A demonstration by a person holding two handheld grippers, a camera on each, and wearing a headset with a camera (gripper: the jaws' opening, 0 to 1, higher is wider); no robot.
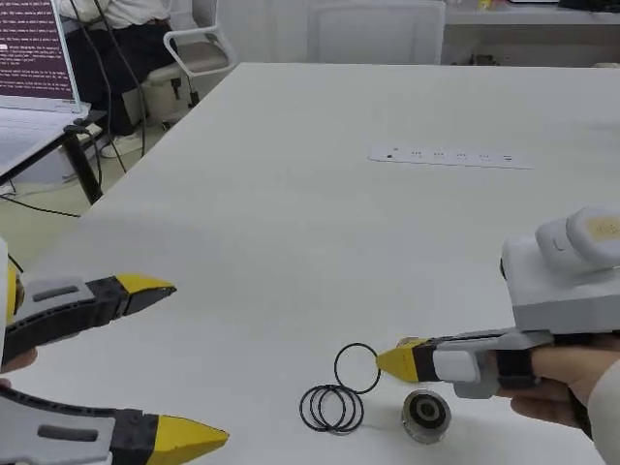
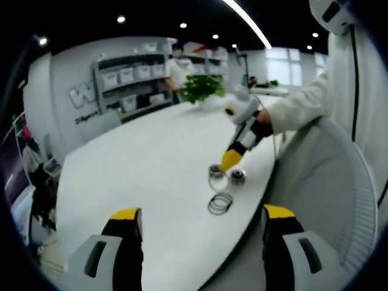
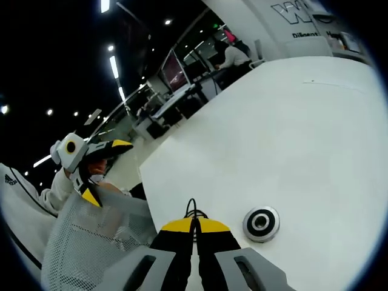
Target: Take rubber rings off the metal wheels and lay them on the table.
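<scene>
A metal wheel [image 1: 425, 415] lies flat near the table's [image 1: 291, 213] front edge, also seen in the right gripper view [image 3: 261, 223] and the left gripper view [image 2: 237, 176]. Left of it is a small pile of black rubber rings [image 1: 331, 408] [image 2: 220, 203]. My right gripper [image 1: 389, 360] [image 3: 195, 225] is shut on one thin black rubber ring [image 1: 356, 368] [image 3: 193, 210], held just above the pile. My left gripper [image 1: 184, 360] [image 2: 202, 212] is open at the front left, well apart from the rings, with nothing between its jaws.
A white power strip [image 1: 450, 156] lies flush in the table farther back. A laptop [image 1: 34, 58] stands on a side table at the left, with chairs [image 1: 199, 53] behind. A potted plant [image 2: 202, 90] sits at the table's far end.
</scene>
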